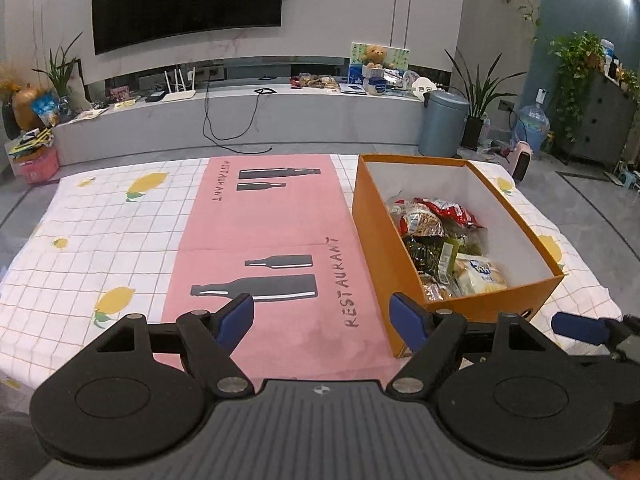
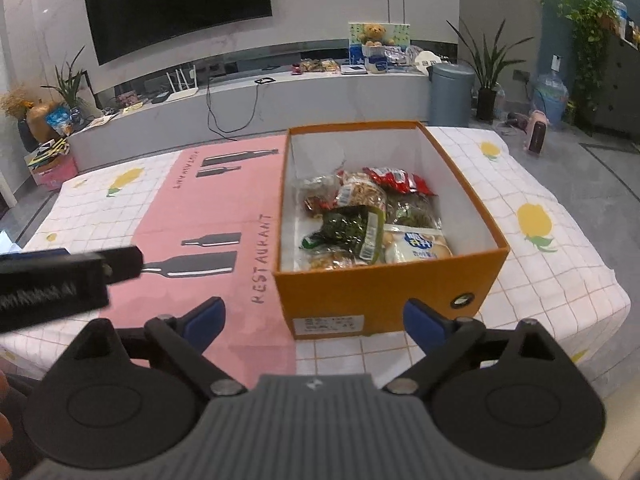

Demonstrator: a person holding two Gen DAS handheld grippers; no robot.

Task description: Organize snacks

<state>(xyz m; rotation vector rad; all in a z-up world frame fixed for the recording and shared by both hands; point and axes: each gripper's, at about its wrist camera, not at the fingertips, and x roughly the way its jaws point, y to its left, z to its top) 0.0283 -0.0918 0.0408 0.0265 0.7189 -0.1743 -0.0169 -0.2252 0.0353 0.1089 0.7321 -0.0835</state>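
An orange cardboard box (image 1: pixel 376 232) (image 2: pixel 384 288) stands on the table to the right of a pink mat (image 1: pixel 272 240) (image 2: pixel 208 216). Inside lie several snack packets: a red bag (image 2: pixel 400 179), a green packet (image 2: pixel 352 228), a white bread bag (image 2: pixel 416 245) (image 1: pixel 480 276). My left gripper (image 1: pixel 322 316) hovers open over the mat's near end, left of the box, nothing between its blue pads. My right gripper (image 2: pixel 316 318) is open in front of the box's near wall, empty. A right gripper finger (image 1: pixel 580 328) shows at the left view's edge.
A checked tablecloth with lemon prints (image 1: pixel 100 240) (image 2: pixel 540 216) covers the table. Beyond it are a TV bench (image 1: pixel 240 112), a grey bin (image 1: pixel 442 122), potted plants (image 1: pixel 480 92) and a water jug (image 1: pixel 532 124). The left gripper's body (image 2: pixel 52 280) crosses the right view's left side.
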